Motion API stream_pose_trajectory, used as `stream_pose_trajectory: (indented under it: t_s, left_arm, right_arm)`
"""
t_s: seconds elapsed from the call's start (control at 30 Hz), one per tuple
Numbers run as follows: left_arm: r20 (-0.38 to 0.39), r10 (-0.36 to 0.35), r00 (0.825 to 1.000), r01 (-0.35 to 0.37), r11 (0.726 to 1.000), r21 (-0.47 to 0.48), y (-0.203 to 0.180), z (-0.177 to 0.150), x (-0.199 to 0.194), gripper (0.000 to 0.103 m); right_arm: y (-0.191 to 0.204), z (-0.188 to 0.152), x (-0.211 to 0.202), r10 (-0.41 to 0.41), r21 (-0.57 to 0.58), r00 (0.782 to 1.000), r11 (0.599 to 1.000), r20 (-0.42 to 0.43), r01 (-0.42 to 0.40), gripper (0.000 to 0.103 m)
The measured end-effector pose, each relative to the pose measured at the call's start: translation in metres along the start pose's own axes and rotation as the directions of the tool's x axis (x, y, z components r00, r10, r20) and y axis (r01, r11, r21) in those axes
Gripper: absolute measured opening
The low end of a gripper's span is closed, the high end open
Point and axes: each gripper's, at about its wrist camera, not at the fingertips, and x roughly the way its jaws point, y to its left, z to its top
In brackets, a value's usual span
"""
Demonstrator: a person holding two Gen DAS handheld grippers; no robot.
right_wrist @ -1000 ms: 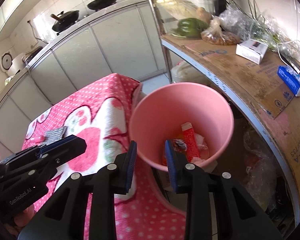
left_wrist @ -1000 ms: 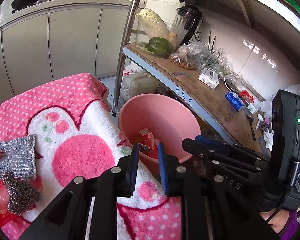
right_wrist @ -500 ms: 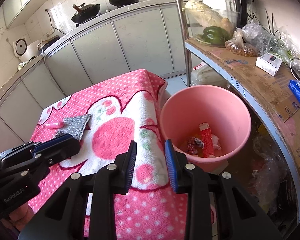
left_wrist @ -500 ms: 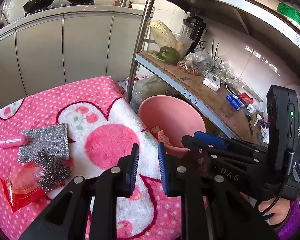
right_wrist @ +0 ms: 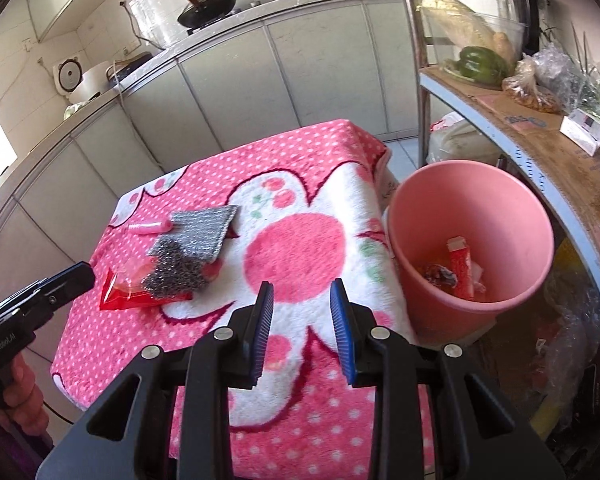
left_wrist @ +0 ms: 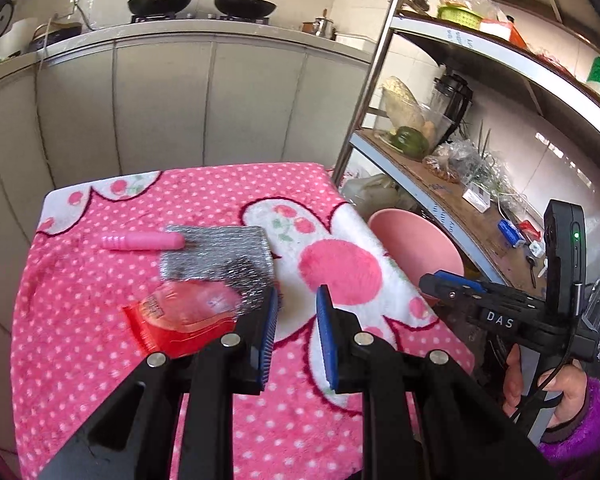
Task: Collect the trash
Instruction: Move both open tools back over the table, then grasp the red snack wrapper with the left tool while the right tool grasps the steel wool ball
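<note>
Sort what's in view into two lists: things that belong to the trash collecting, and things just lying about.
Job:
- red wrapper
- pink bucket with trash already inside
- left gripper, right gripper, both empty

Lying about (probably):
- steel wool
- grey scrub pad
- pink tube
- green pepper
- woks

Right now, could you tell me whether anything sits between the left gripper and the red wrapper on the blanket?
Partly. A steel wool scrubber lies on top of the red wrapper, covering its middle. The left gripper is open and empty; the wrapper's near corner looks clear.
</note>
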Motion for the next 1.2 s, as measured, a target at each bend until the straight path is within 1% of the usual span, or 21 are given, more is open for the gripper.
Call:
stream_pose_trajectory:
  t_s: [0.13,0.27,0.33,0.4,0.47,0.7,0.77,0.87,1.0,1.17,1.2]
  left_arm:
    - [-0.013,0.065,0.998,-0.066,0.996,-0.059,0.036,-0.014,-0.013,0.019]
    - [-0.053,0.107,0.993,-0.113,0.987,-0.117,0.067,-0.033,-0.014,0.020]
    - [-0.080,0.104,0.991,-0.115,0.983,-0.140,0.078,-0.042,-0.010,0.020]
    - [-0.100,0.103,0.990,-0.119,0.980,-0.160,0.086,-0.049,-0.007,0.020]
    - [-0.111,0.085,0.990,-0.105,0.977,-0.186,0.092,-0.051,-0.003,0.020]
    - [-0.112,0.041,0.993,-0.070,0.960,-0.272,0.105,-0.042,0.011,0.020]
    - [-0.122,0.044,0.992,-0.077,0.957,-0.279,0.109,-0.039,0.018,0.021]
    - [-0.151,0.023,0.988,-0.069,0.950,-0.305,0.114,-0.041,0.031,0.021]
    - [-0.168,0.006,0.986,-0.060,0.944,-0.323,0.119,-0.043,0.042,0.021]
    - [-0.134,0.010,0.991,-0.051,0.951,-0.306,0.120,-0.046,0.044,0.021]
    - [-0.134,0.009,0.991,-0.049,0.953,-0.299,0.120,-0.046,0.045,0.019]
  right_arm:
    - [0.013,-0.001,0.008,0.026,-0.030,0.999,0.999,-0.021,-0.027,0.030]
    - [0.024,-0.002,0.017,0.052,-0.054,0.997,0.997,-0.048,-0.055,0.031]
    - [0.030,-0.003,0.020,0.064,-0.066,0.996,0.995,-0.060,-0.068,0.032]
    - [0.036,-0.004,0.024,0.073,-0.082,0.995,0.994,-0.070,-0.079,0.036]
    - [0.042,-0.005,0.028,0.077,-0.099,0.994,0.992,-0.080,-0.085,0.037]
    - [0.052,-0.005,0.037,0.080,-0.126,0.991,0.988,-0.106,-0.093,0.038]
    - [0.054,-0.004,0.040,0.081,-0.129,0.990,0.987,-0.113,-0.095,0.038]
    - [0.059,-0.003,0.043,0.084,-0.142,0.990,0.985,-0.117,-0.100,0.038]
    - [0.069,-0.002,0.047,0.096,-0.169,0.988,0.979,-0.124,-0.116,0.038]
    - [0.087,0.004,0.051,0.112,-0.210,0.985,0.968,-0.129,-0.138,0.038]
    - [0.090,0.005,0.052,0.116,-0.215,0.985,0.966,-0.129,-0.142,0.038]
